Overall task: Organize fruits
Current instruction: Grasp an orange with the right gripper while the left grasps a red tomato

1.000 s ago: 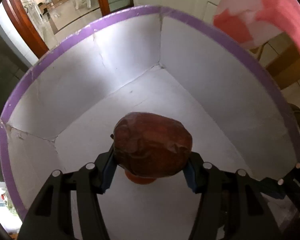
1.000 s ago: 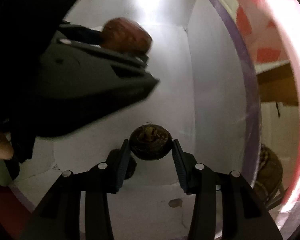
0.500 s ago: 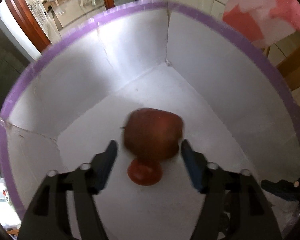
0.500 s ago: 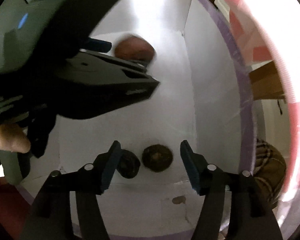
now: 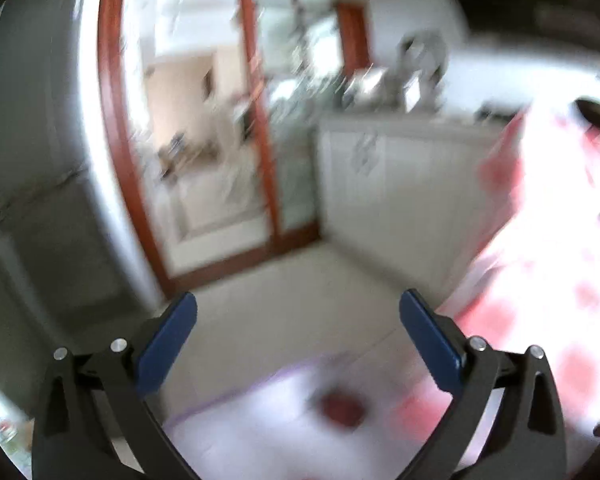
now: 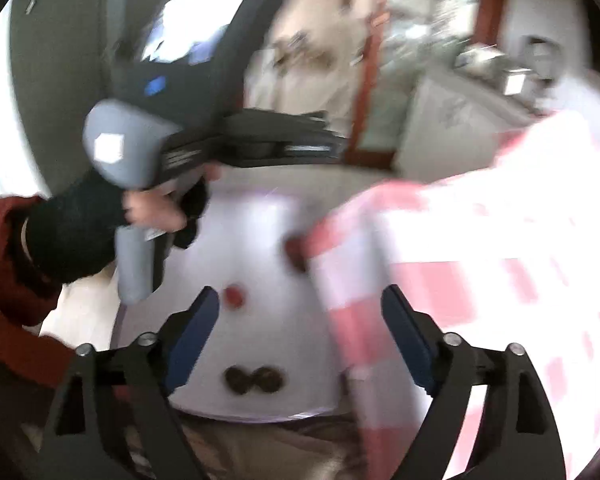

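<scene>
Left wrist view: high, faces far doorway (image 5: pixel 204 140). Right wrist view: high, tilted down. Both share white box (image 6: pixel 260 280), red-checked cloth (image 6: pixel 480 260).

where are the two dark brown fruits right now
In the right wrist view the two dark brown fruits lie side by side on the white box floor, near its front edge, below the small red fruit.

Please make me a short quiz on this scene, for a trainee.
1. How many small dark brown round fruits lie in the white cardboard box with purple rim?
2. True or false: the right gripper grips a fruit.
3. In the right wrist view, what is right of the box? A: red-and-white checked cloth; B: green plastic bowl; C: blue bucket.
Key: 1 two; 2 false, its jaws have just been opening, nothing between them; 3 A.
</scene>
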{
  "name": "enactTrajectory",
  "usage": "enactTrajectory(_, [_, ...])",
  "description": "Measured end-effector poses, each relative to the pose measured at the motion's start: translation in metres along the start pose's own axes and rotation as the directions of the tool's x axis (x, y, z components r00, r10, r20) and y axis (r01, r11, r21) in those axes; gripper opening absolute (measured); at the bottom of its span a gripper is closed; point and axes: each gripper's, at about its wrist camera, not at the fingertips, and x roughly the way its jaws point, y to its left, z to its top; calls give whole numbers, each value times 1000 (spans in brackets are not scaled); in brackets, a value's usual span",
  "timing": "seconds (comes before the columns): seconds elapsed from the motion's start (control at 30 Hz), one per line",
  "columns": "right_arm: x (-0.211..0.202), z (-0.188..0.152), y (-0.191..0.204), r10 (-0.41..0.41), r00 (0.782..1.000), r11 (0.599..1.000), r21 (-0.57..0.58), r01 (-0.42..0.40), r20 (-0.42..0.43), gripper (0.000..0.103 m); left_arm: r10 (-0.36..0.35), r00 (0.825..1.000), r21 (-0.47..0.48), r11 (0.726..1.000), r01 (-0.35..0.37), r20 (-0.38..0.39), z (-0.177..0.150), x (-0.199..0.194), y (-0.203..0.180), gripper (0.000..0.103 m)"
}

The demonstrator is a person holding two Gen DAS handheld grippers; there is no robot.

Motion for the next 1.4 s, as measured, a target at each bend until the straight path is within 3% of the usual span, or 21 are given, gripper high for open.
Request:
enactTrajectory(0.07, [-33,-6,-36,-97,993,992,82,91,69,87,-151,988,2,989,151,43,27,-18,-35,102])
enactTrajectory(0.13, [-55,-21,-73,-210,973,966,172,191,100,87,-325,946,2,946,325,4,46,-23,-78,102])
enactTrajectory(0.2, [-80,-42,-118,-334,938,908,296,296,87,87,-449,892,-13,893,449,-54,57,-22,-120,102])
enactTrajectory(0.23, [-88,-53,-135,-368,927,882,343,323,75,87,-516,851,-34,856,516,-94,59,-28,-151,102])
enactTrajectory(0.3, [-110,-82,-184,-467,884,779,486,396,28,87,-590,794,-54,807,589,-148,61,-27,-215,102])
enactTrajectory(0.37, [-127,-108,-229,-519,855,679,595,430,-25,87,-619,763,-42,781,623,-188,61,-7,-268,102])
enactTrajectory(0.47, [-145,-150,-304,-541,830,520,721,458,-137,87,-645,716,-29,748,663,-268,48,18,-352,102])
enactTrajectory(0.53, [-151,-176,-346,-574,789,410,757,509,-219,87,-654,684,-21,728,686,-322,46,33,-411,102])
enactTrajectory(0.6, [-154,-198,-387,-580,768,338,777,532,-273,87,-661,670,-9,714,700,-340,48,42,-459,102])
enactTrajectory(0.67, [-159,-212,-419,-586,748,295,778,556,-312,87,-663,671,-1,712,703,-331,47,45,-475,102])
enactTrajectory(0.77, [-151,-221,-452,-586,735,263,777,571,-342,87,-675,666,-30,709,705,-318,51,53,-494,102])
enactTrajectory(0.9, [-137,-238,-485,-563,742,235,791,565,-363,81,-712,608,-129,680,722,-350,50,73,-492,101])
enactTrajectory(0.97, [-136,-239,-498,-551,756,230,806,545,-354,77,-756,569,-163,637,753,-324,50,76,-486,101])
enactTrajectory(1.07, [-129,-240,-520,-540,766,230,814,534,-350,71,-769,541,-162,614,772,-341,48,79,-490,101])
enactTrajectory(1.17, [-116,-237,-536,-508,775,248,798,549,-375,66,-770,531,-147,606,782,-354,47,79,-495,101])
enactTrajectory(1.4, [-97,-231,-561,-492,749,266,743,614,-443,56,-770,516,-145,598,788,-376,45,79,-498,101])
